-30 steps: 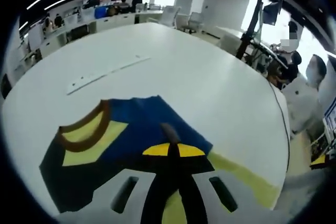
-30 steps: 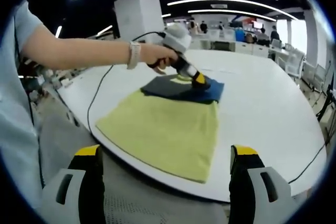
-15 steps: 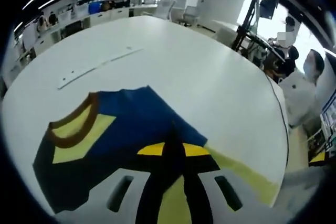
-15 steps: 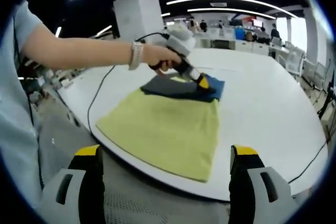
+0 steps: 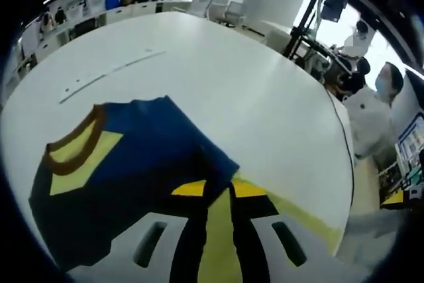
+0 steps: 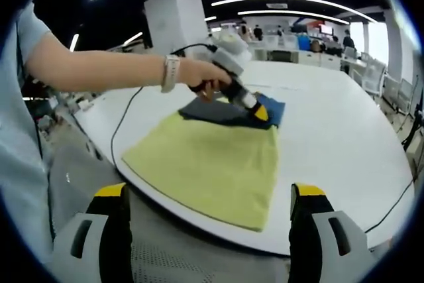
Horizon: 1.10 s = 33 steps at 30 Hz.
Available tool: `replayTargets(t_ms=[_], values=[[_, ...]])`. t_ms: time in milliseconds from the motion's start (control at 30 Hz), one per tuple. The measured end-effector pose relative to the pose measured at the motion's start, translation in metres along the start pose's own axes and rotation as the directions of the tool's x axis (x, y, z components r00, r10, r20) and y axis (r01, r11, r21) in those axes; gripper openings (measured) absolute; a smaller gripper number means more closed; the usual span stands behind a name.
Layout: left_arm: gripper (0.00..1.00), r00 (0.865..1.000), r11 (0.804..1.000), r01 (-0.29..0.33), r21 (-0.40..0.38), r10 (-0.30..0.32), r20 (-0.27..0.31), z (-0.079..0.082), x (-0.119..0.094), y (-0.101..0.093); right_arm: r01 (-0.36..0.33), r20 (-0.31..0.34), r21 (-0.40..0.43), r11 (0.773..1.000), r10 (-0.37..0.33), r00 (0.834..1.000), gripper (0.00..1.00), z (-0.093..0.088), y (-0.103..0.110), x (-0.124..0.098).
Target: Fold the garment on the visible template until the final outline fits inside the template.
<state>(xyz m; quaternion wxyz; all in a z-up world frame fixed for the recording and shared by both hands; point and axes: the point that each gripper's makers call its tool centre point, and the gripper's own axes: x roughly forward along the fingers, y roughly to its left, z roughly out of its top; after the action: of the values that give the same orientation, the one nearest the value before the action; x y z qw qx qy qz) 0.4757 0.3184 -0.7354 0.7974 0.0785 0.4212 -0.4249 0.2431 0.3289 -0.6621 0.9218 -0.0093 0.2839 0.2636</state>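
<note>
Desks [image 5: 126, 11] and people sit way off at 11 o'clock past my garment [image 5: 142, 164]. Left gripper [image 5: 218, 187] looks pinched on the fabric's folded edge, though its tips hide the contact; right gripper [image 6: 209, 197] hangs wide apart.

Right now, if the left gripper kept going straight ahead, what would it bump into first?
Probably the blue fold of the garment. The left gripper has its tips at that fold's edge, over the yellow-green part; whether they touch it is unclear.

From my remote seat: soft matt cloth garment [image 6: 218, 157], yellow-green with navy top, lies on the smooth, faintly glossy white table [image 5: 252, 97]; gripper jaws look hard plastic.
</note>
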Motion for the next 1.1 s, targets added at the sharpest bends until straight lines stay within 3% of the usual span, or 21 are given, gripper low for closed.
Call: replayTargets(t_ms=[267, 467, 567, 700, 733, 767, 833, 1100], values=[[0.11, 1.0, 1.0, 0.026, 0.005, -0.026, -0.01, -0.002, 0.008, -0.016, -0.006, 0.0, -0.002, 1.0, 0.006, 1.0, 1.0, 0.0, 0.001, 0.0], [0.12, 0.997, 0.999, 0.05, -0.012, -0.049, 0.057, 0.02, 0.002, -0.022, -0.003, 0.003, 0.002, 1.0, 0.003, 1.0, 0.99, 0.0, 0.0, -0.001], [0.12, 0.992, 0.999, 0.026, -0.035, -0.022, 0.126, 0.041, -0.011, -0.008, -0.005, 0.001, 0.001, 1.0, 0.005, 1.0, 0.99, 0.0, 0.0, 0.0], [0.12, 0.988, 0.999, -0.039, -0.031, 0.043, 0.15, 0.049, -0.023, 0.019, -0.008, 0.0, -0.002, 1.0, 0.008, 1.0, 0.99, 0.001, 0.001, 0.0], [0.12, 0.987, 0.998, -0.054, -0.032, 0.058, 0.151, 0.048, -0.025, 0.026, -0.01, 0.0, -0.002, 1.0, 0.01, 1.0, 0.99, 0.001, 0.001, 0.0], [0.12, 0.984, 0.994, -0.107, -0.038, 0.111, 0.138, 0.043, -0.029, 0.045, -0.011, 0.0, -0.003, 1.0, 0.011, 1.0, 0.99, 0.001, 0.001, 0.0], [0.12, 0.984, 0.991, -0.124, -0.056, 0.13, 0.125, 0.036, -0.033, 0.057, -0.01, 0.0, -0.002, 1.0, 0.01, 1.0, 0.99, 0.001, 0.001, 0.0], [0.14, 0.989, 0.991, -0.114, -0.065, 0.119, 0.086, 0.0, -0.042, 0.066, -0.018, -0.012, -0.011, 1.0, 0.018, 1.0, 0.99, 0.001, 0.003, 0.003]])
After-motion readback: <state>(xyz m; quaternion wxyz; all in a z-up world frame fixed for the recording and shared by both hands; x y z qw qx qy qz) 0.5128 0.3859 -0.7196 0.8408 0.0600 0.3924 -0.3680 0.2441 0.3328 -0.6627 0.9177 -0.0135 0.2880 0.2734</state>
